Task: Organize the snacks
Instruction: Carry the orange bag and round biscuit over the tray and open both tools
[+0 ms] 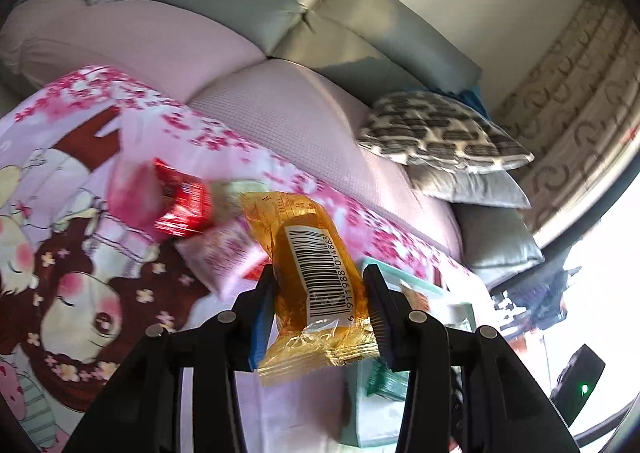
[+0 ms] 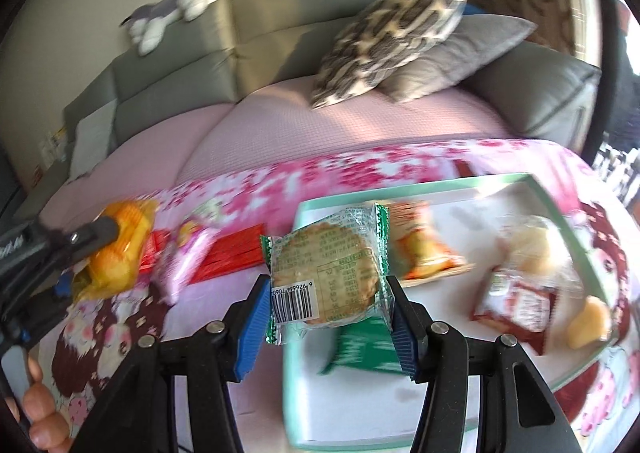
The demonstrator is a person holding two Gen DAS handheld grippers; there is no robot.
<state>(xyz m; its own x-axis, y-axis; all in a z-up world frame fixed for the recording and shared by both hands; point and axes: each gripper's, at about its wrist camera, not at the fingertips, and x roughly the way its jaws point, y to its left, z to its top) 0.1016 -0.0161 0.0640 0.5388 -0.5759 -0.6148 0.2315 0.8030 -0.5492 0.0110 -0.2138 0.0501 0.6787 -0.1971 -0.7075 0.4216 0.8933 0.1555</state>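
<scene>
Barcoded yellow snack packet (image 1: 316, 277) reads "911988" partway.

Both grippers are tilted downward. The left gripper (image 1: 320, 289) has its blue-padded jaws clamped on an orange snack packet (image 1: 308, 277). The right gripper (image 2: 326, 307) is doing the same thing, squeezing a round cookie in a clear wrapper (image 2: 326, 273). A few fingers (image 2: 40, 409) show at the bottom left corner of the right view.

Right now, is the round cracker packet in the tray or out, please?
Out: the cracker packet is held in the right gripper, lifted above the tray.
</scene>
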